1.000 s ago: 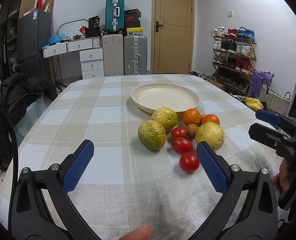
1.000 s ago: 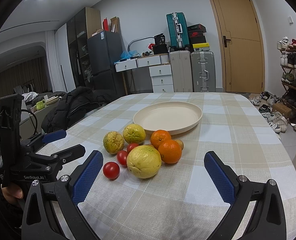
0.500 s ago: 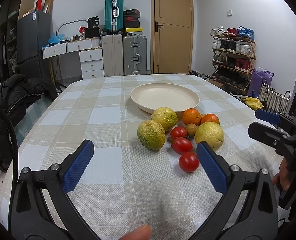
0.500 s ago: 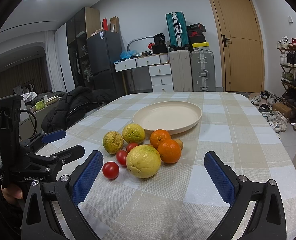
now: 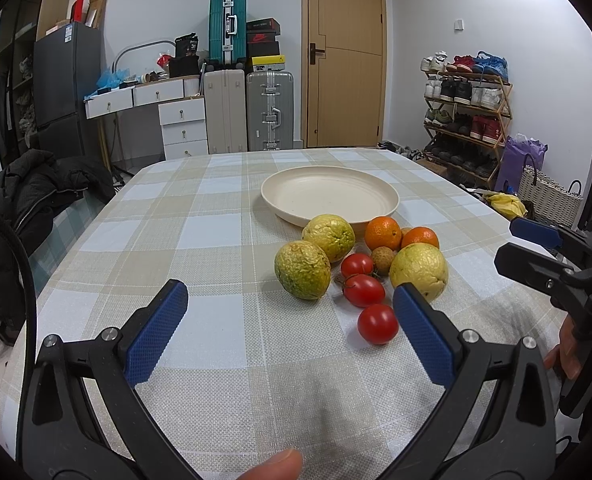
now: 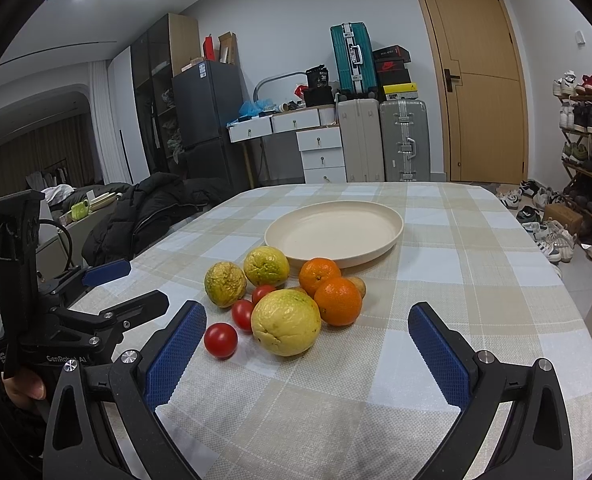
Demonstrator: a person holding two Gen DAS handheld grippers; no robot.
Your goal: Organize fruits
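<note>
A cream plate [image 5: 329, 196] [image 6: 333, 234] lies empty on the checked tablecloth. In front of it lie three yellow-green fruits [image 5: 302, 269] [image 6: 286, 322], two oranges [image 5: 383, 233] [image 6: 337, 301], three red tomatoes [image 5: 377, 323] [image 6: 220, 340] and a small brown fruit [image 5: 382, 261]. My left gripper [image 5: 290, 310] is open and empty, low over the cloth just before the fruit pile. My right gripper [image 6: 307, 332] is open and empty, the nearest yellow fruit between its fingers' line of sight. Each gripper shows in the other's view [image 5: 535, 248] [image 6: 108, 288].
A black jacket [image 5: 36, 196] hangs on a chair at the table's left. Suitcases [image 5: 270, 110], drawers and a door stand behind. A shoe rack [image 5: 465, 104] and a basket [image 5: 547, 196] stand at the right.
Both grippers have drifted very slightly; the fruits and plate have not moved.
</note>
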